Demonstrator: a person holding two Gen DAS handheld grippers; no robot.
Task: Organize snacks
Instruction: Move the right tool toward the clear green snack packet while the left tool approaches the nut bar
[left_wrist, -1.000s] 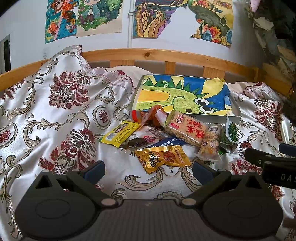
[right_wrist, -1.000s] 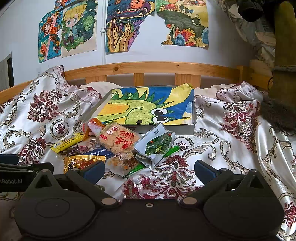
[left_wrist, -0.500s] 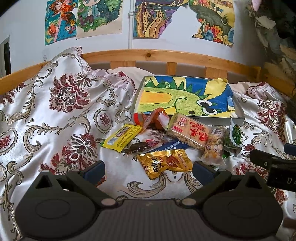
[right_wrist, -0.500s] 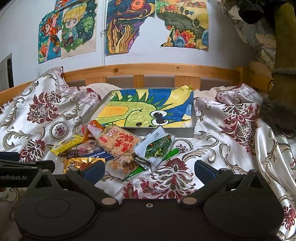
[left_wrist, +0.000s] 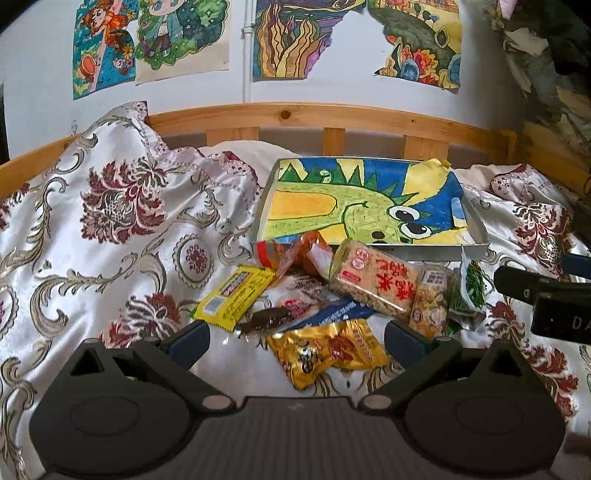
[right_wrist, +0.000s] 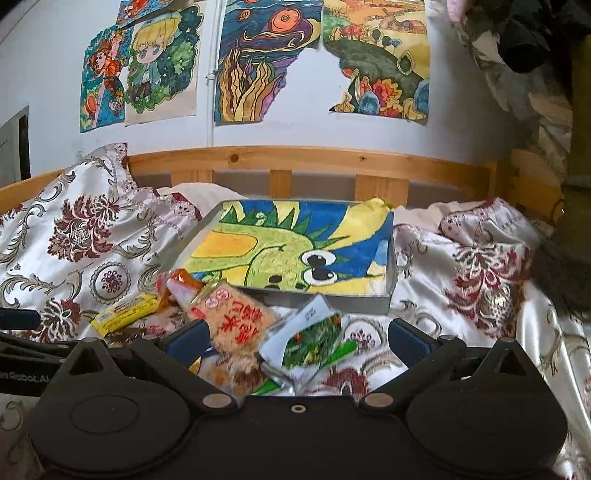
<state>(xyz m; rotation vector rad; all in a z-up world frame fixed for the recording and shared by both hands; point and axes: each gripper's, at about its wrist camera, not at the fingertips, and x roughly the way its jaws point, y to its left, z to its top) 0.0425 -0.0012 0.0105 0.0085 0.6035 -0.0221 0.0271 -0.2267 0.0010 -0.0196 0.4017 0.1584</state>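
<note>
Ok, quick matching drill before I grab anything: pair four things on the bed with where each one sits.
Things:
1. flat yellow wrapped bar
2. crinkly gold foil pouch
3. clear rice cracker pack with red lettering
4. shallow grey tray lined with a dinosaur drawing

Places:
A. nearest the left jaws
B. behind the snack pile
C. left edge of the pile
D. pile centre, just in front of the tray

Pairs: 1-C, 2-A, 3-D, 4-B

Soft, even daylight is seen; edges are bent by fisheye distortion, and the right wrist view is slightly blurred.
</note>
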